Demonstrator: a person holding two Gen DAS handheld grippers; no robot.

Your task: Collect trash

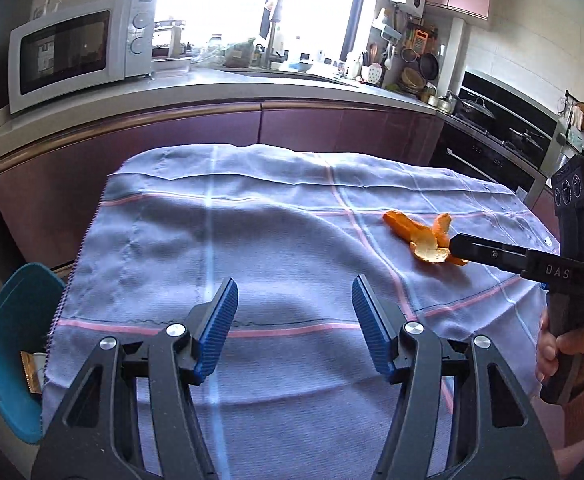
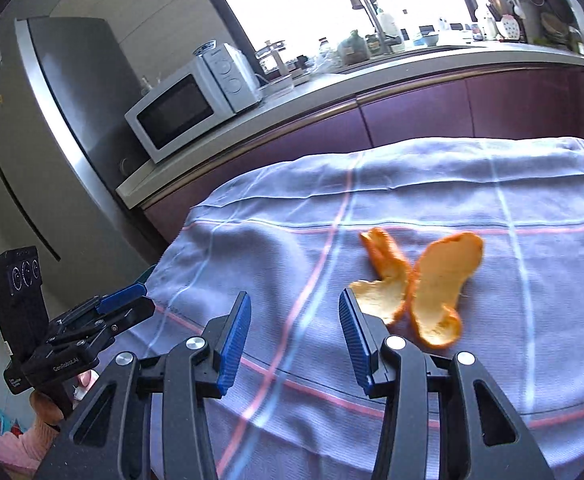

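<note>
An orange peel [image 1: 428, 236] lies on the table covered with a lilac checked cloth [image 1: 252, 240], right of centre. It also shows in the right wrist view [image 2: 432, 280], spread in curled lobes. My right gripper [image 2: 295, 312] is open and empty, its right fingertip just beside the peel's near edge. In the left wrist view it [image 1: 458, 246] reaches in from the right, its tip at the peel. My left gripper [image 1: 295, 300] is open and empty above the cloth's near middle, well left of the peel. It shows at the lower left of the right wrist view [image 2: 128, 300].
A teal bin [image 1: 8, 344] with a wrapper inside stands off the table's left edge. Behind the table runs a purple kitchen counter [image 1: 252, 120] with a white microwave [image 1: 80, 52], sink and stove [image 1: 504, 132]. A steel fridge [image 2: 52, 140] stands at the far left.
</note>
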